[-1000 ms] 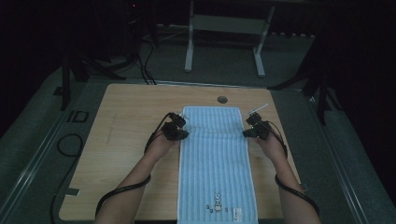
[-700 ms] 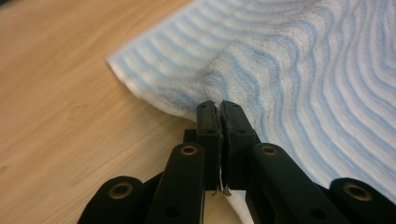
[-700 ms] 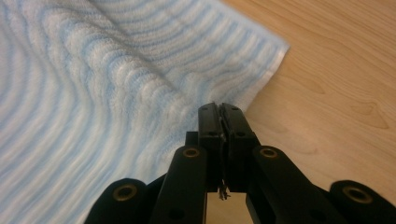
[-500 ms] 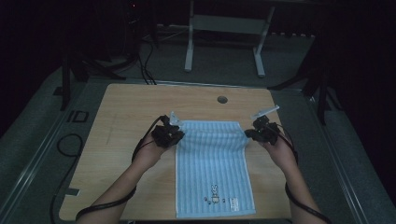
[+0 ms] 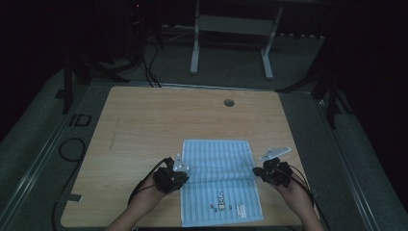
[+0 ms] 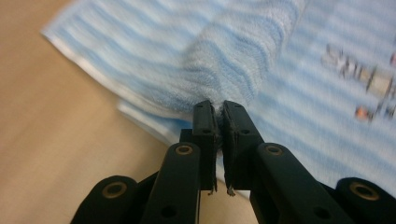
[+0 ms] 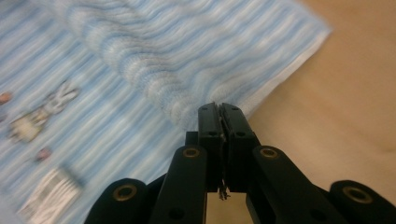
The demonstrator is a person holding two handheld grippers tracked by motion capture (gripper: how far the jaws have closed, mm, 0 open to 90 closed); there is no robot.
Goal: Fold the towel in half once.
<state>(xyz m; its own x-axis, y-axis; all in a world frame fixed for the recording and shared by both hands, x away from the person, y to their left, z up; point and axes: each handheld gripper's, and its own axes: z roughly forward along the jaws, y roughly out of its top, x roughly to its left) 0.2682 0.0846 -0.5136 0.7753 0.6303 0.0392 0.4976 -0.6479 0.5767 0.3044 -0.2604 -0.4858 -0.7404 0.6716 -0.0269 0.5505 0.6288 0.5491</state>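
A light blue striped towel [image 5: 216,161] lies on the wooden table [image 5: 144,125], its far half folded back over the near half, which carries small printed figures. My left gripper [image 5: 184,178] pinches the folded layer's left corner [image 6: 233,56]. Its jaws have just been opening a little, with the cloth still between the pads [image 6: 205,119]. My right gripper [image 5: 258,172] is shut on the right corner, the towel [image 7: 177,46] bunching up from its closed pads [image 7: 236,121]. Both grippers sit low over the towel near the table's front edge.
A round cable hole [image 5: 229,102] sits in the tabletop's far middle. Bare wood spreads left and beyond the towel. A white stand [image 5: 231,24] and cables [image 5: 72,149] are on the dark floor around the table.
Both grippers have come toward the person, dragging the towel's far edge over the near part. The visible towel is now about half as long.
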